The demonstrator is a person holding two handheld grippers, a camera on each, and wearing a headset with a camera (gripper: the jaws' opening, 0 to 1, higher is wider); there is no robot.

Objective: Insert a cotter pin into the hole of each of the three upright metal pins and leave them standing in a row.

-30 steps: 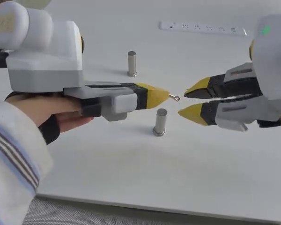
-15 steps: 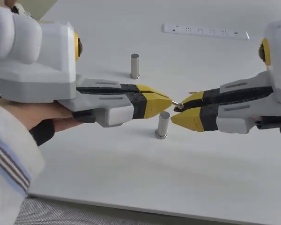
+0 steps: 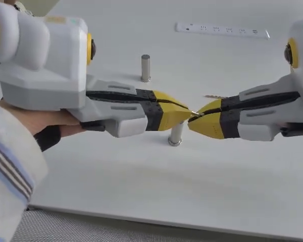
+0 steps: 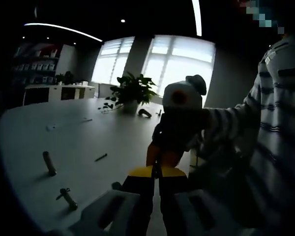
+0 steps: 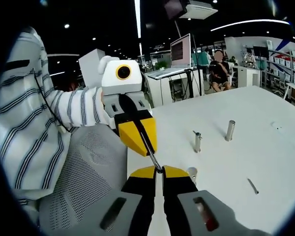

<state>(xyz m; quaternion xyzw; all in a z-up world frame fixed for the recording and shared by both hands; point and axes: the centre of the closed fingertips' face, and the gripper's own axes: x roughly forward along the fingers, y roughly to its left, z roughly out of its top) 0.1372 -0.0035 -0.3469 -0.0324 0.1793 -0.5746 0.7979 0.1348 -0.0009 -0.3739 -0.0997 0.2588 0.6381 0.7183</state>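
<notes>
We hold the cotter pin (image 5: 152,156) between the fully closed left gripper (image 3: 185,111) and right gripper (image 3: 194,118), above the near metal pin (image 3: 175,132). It looks light, thin and slippery, so we would grip near its head. The far metal pin (image 3: 145,68) stands at 11 o'clock.

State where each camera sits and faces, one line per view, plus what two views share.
Head view: on the headset, looking forward and down at the workbench; shows a striped sleeve and the left gripper and right gripper tip to tip.
Left gripper view: rides the left gripper, looks along its jaws at the right gripper and a striped shirt.
Right gripper view: rides the right gripper, faces the left gripper and that sleeve.
Shared: head and right gripper views both show the cotter pin clamped between both tips.
</notes>
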